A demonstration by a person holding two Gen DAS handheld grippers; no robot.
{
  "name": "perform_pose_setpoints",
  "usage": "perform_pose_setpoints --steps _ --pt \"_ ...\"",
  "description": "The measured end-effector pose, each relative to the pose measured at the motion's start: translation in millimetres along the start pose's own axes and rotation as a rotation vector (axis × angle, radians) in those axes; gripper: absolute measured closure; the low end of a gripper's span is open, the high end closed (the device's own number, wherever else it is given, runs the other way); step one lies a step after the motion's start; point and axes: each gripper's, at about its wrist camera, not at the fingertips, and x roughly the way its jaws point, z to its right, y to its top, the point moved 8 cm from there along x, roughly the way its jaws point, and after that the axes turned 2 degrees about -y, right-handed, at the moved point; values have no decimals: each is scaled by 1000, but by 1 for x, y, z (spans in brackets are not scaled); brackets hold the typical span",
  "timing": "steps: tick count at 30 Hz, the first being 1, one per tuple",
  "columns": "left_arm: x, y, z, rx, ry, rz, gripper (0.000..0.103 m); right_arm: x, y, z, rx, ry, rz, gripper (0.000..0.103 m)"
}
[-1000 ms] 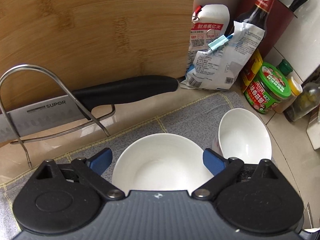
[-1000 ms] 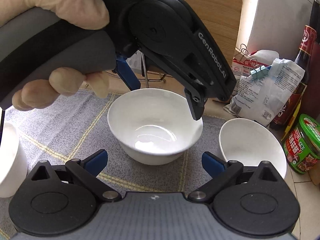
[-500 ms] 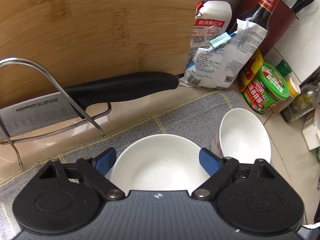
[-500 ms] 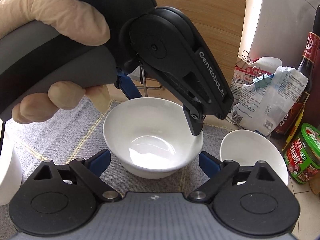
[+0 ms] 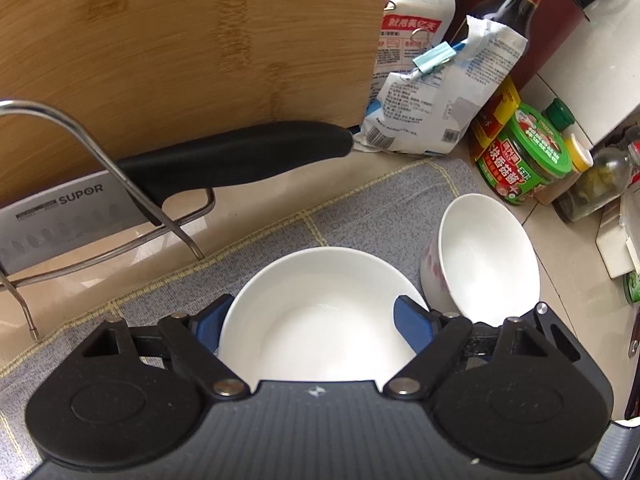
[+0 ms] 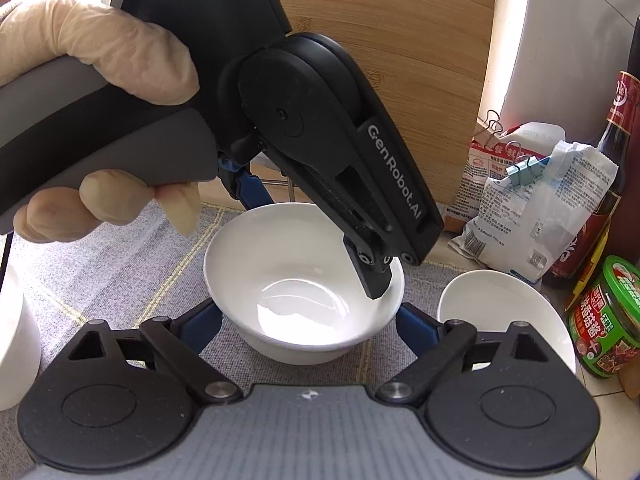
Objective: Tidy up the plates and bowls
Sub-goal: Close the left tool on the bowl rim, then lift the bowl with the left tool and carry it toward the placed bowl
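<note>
A white bowl (image 5: pixel 320 312) (image 6: pixel 296 280) stands on the grey mat (image 5: pixel 380 216). My left gripper (image 5: pixel 314 322) is open, its blue fingers on either side of the bowl's rim; in the right wrist view it reaches down over the bowl from above (image 6: pixel 320 240). My right gripper (image 6: pixel 310 324) is open too, low at the bowl's near side, straddling it. A second white bowl with a pink pattern outside (image 5: pixel 486 256) (image 6: pixel 504 316) stands tilted just right of the first.
A bamboo cutting board (image 5: pixel 180 40) and a SUPOR cleaver (image 5: pixel 168 184) in a wire rack (image 5: pixel 132 200) stand behind. Food bags (image 5: pixel 432 92), a soy sauce bottle (image 5: pixel 516 0) and a green-lidded jar (image 5: pixel 524 156) crowd the right. A white vessel (image 6: pixel 16 336) is at left.
Both grippers have come closer to the white bowl, and the left gripper's fingers have dropped lower around its rim. The bowls have not moved.
</note>
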Motion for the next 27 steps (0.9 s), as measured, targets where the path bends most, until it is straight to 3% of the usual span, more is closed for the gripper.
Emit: perform_pose_setpoints --steps 27 --pt "0 2 0 12 -11 -1 21 7 -3 -2 -8 0 -35 11"
